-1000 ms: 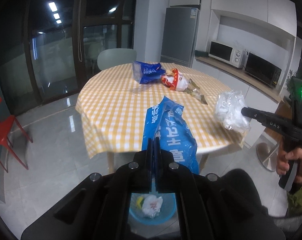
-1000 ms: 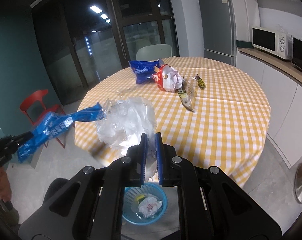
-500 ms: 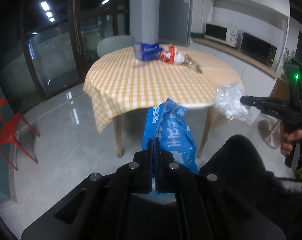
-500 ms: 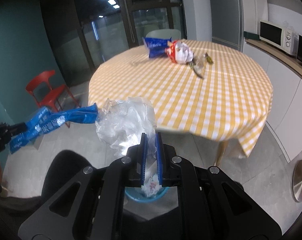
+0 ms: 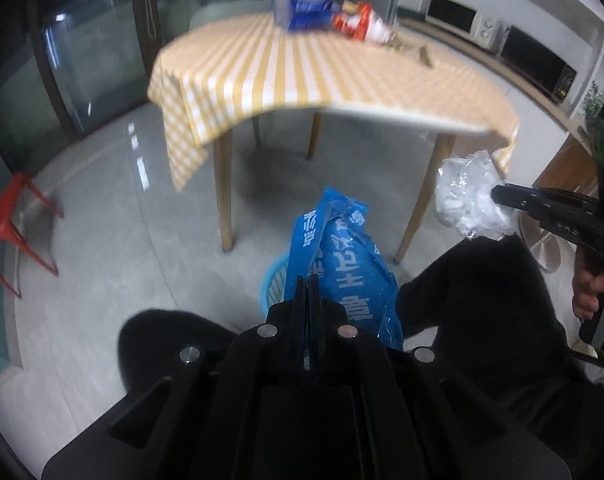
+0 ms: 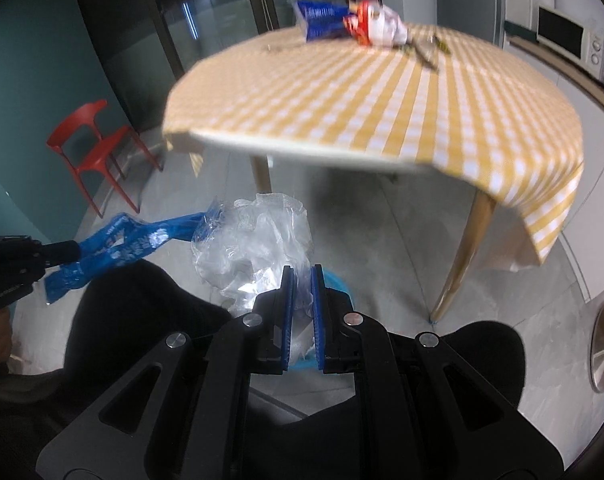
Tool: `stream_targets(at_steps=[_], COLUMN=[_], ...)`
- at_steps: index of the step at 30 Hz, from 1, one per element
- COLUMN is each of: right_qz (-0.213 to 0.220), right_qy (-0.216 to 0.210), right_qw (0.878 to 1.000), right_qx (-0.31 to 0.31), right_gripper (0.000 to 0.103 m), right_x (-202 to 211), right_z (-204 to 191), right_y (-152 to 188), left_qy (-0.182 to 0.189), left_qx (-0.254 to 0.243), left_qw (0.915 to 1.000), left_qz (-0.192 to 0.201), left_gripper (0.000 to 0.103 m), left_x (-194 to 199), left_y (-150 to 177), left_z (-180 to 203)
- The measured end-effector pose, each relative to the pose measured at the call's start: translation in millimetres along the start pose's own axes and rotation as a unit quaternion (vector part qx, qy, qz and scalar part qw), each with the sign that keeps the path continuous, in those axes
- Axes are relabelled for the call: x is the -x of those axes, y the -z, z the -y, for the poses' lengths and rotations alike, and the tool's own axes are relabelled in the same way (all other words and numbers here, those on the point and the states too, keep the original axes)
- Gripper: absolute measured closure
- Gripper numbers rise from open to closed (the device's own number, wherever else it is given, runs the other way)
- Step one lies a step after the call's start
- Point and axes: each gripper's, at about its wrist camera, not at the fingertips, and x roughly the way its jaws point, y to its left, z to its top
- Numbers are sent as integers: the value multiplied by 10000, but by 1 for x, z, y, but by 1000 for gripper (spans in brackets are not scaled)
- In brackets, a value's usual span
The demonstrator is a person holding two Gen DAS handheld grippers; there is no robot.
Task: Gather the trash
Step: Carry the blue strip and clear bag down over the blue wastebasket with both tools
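Note:
My left gripper (image 5: pixel 309 280) is shut on a blue printed wrapper (image 5: pixel 338 256) that sticks up from its tips; the same blue wrapper (image 6: pixel 121 240) shows at the left of the right wrist view. My right gripper (image 6: pixel 302 270) is shut on a crumpled clear plastic bag (image 6: pixel 253 240), also seen as the clear bag (image 5: pixel 468 200) at the right of the left wrist view. Below both, a blue basket (image 5: pixel 275 280) stands on the floor, mostly hidden behind the wrapper; its rim (image 6: pixel 338 282) peeks out beside my right fingers.
A round table with a yellow checked cloth (image 5: pixel 322 76) stands ahead, above gripper height, on wooden legs (image 5: pixel 225 196). On it lie a blue packet (image 6: pixel 322 16), a red-and-white packet (image 6: pixel 376 24) and small wrappers. A red chair (image 6: pixel 97 148) is at the left. A person's dark-clad knees (image 5: pixel 482 304) flank the basket.
Both grippers have sunk from above the tabletop to below its edge and tilted further down. The table now sits high in both views. Each still grips its piece of trash.

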Motion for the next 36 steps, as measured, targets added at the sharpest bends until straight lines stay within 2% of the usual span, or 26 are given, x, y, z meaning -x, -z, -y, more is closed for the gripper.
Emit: stream_targets(at_steps=[3, 14, 20, 36], right_qz=[-223, -795, -1202, -1938], right_qy=[-2, -40, -20, 129], right_qw=[9997, 9963, 9911, 9759], right_qx=[-75, -311, -572, -998], right_gripper=[95, 95, 95, 95], right_x=[-25, -96, -141, -232], right_z=[4, 12, 22, 35], right_y=[8, 26, 38, 47], left_qy=[194, 88, 145, 147], left_qx=[249, 458, 743, 854], left_qw=[9990, 9953, 9897, 9762], left_qz=[-319, -846, -1218, -1989], left_gripper=[103, 103, 103, 103], left_x=[-29, -110, -161, -257], left_y=[1, -2, -6, -5], left_z=[-9, -12, -18, -11])
